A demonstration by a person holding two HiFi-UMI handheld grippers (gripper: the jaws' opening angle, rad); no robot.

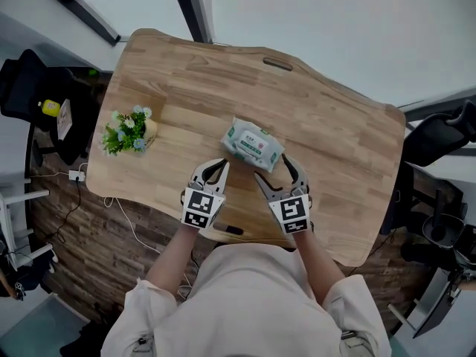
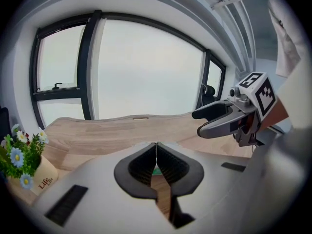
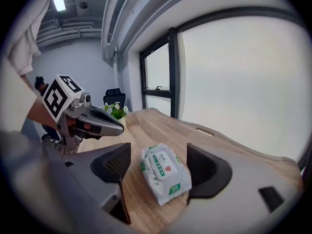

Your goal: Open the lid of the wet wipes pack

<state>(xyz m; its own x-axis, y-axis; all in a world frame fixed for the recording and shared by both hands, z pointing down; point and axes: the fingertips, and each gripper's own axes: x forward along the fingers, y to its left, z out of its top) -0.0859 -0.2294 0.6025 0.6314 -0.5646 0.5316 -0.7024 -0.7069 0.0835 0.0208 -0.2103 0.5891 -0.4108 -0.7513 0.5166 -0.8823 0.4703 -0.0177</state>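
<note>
Opening is not beginning yet: the wet wipes pack [image 1: 253,144] is lying on the worktop [image 1: 335,125] with its lid [image 3: 159,165] shut, the right gripper [image 1: 274,169] is hovering near it with jaws apart, and the left gripper [image 1: 216,168] is waiting beside with jaws together, empty.

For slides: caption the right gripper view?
Open right tool lined up on wipes pack, lid shut; left tool beside.

The left gripper [image 1: 221,164] has its jaws pinched together, the right gripper [image 1: 271,167] is spread wide. Both angle down, side by side.
</note>
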